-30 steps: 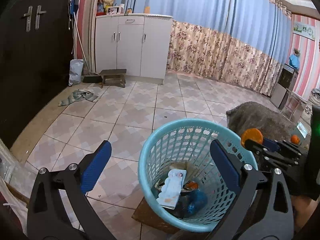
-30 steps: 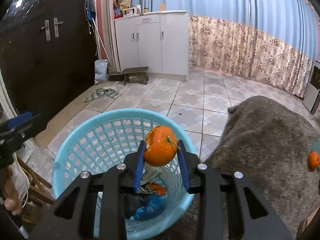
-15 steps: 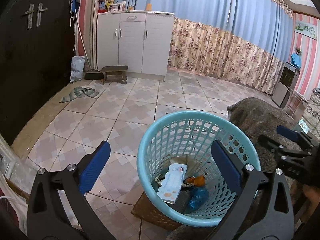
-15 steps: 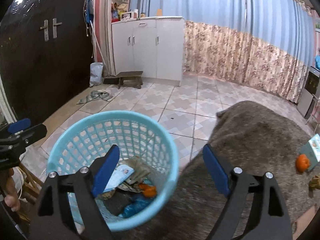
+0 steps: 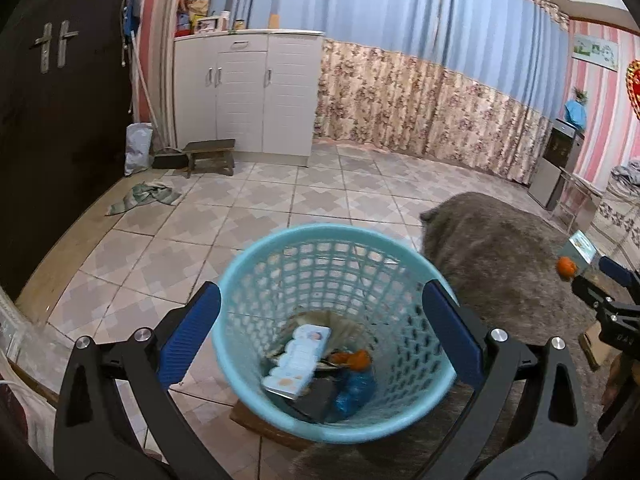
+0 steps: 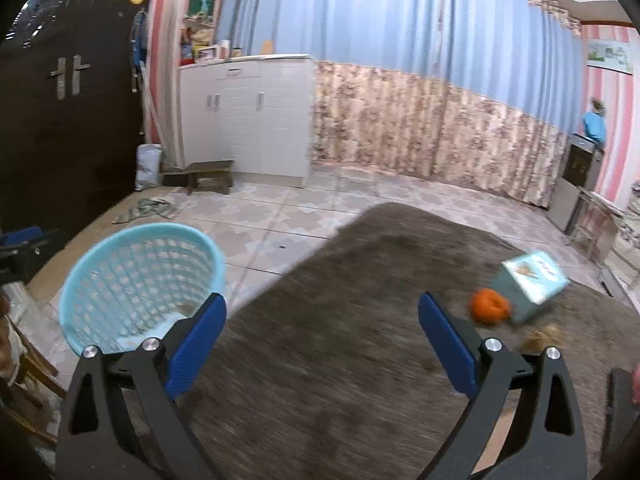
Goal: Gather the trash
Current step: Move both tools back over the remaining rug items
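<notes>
Left wrist view: left gripper spread empty around the light-blue perforated plastic basket, round orange fruit far right; right wrist view: right gripper, jaws opening, empty, orange fruit just right of it on grey rug, nearer this hand.

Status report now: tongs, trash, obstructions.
Right tongs opening, empty. Left tongs open, over basket. Orange beside box on rug. Path clear.

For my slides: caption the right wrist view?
Opening, empty right gripper over grey rug, orange peel ahead.
</notes>
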`<act>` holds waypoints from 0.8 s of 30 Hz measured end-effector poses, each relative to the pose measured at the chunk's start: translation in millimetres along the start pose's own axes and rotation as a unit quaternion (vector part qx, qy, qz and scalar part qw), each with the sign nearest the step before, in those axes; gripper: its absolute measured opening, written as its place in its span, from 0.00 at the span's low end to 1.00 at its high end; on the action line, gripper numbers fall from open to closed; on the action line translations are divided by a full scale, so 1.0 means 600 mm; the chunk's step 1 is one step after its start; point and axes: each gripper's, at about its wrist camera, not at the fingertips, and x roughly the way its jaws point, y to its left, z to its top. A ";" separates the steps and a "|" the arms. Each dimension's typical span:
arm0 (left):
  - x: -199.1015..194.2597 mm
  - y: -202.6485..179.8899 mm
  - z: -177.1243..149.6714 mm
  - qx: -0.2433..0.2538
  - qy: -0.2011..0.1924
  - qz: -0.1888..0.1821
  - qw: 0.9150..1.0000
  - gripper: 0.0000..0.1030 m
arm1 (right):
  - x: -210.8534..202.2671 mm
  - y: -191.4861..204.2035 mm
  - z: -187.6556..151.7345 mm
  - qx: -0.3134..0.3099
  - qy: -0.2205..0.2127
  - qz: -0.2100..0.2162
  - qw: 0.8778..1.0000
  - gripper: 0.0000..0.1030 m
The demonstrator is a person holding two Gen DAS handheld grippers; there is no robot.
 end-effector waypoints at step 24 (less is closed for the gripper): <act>-0.022 -0.189 -0.047 0.055 0.012 -0.045 0.997 0.95 | -0.132 -0.351 -0.145 0.088 0.022 -0.155 0.984 0.92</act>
